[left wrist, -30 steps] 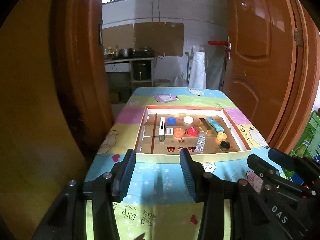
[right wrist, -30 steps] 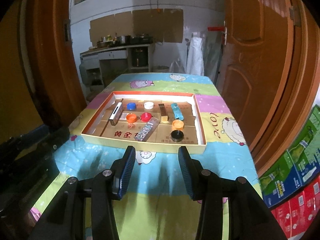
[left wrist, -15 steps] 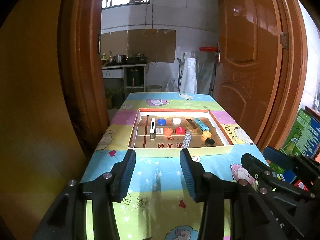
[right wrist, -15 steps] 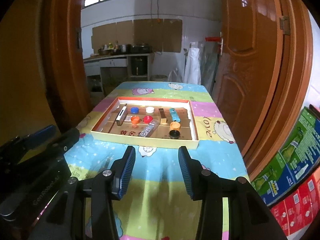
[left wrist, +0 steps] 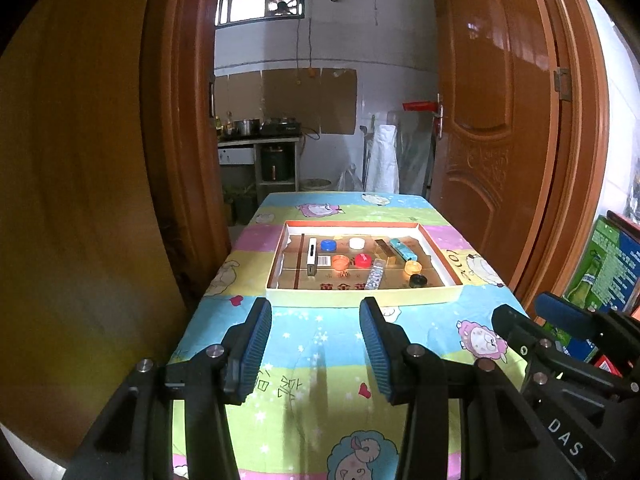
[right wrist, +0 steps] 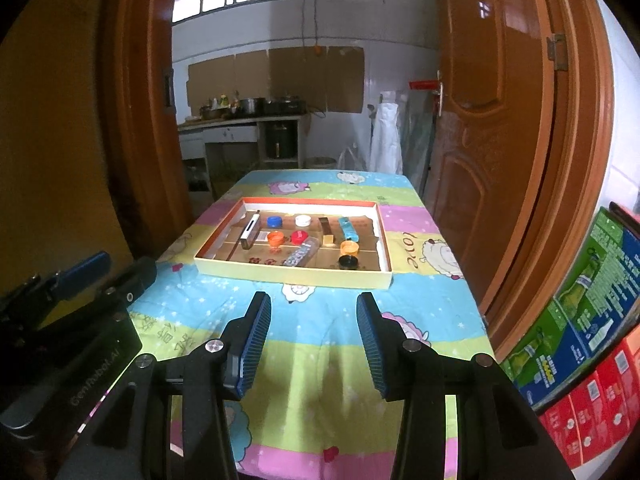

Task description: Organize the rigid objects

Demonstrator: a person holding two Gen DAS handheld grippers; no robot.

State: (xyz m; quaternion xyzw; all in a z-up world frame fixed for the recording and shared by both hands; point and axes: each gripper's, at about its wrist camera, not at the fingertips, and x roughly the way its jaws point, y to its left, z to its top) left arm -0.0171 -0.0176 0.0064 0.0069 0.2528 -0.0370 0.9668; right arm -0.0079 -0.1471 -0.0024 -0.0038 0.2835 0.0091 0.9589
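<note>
Rigid objects all sit inside the shallow cardboard tray on the counter, and the tray is your landmark for everything. Against its left wall lies a white bar-shaped device. Right of that come a blue cap and a white cap toward the far wall, with an orange cap and a red cap just nearer. A clear tube lies tilted by the tray's near wall; a brown stick and a teal case lie side by side toward its right, with a yellow-orange cap and a black cap in the near right corner. Caps look loosely grouped, long items loosely parallel, so your sorting appears largely done, though what the intended layout is cannot be told from here. No stray item shows on the counter outside the tray. Your left gripper hangs well short of the tray's near wall, fingers moderately apart, nothing between them. Your right gripper is likewise short of the tray, fingers parted and empty. What may be left, by my judgement: straightening the tilted tube, if anything.
</note>
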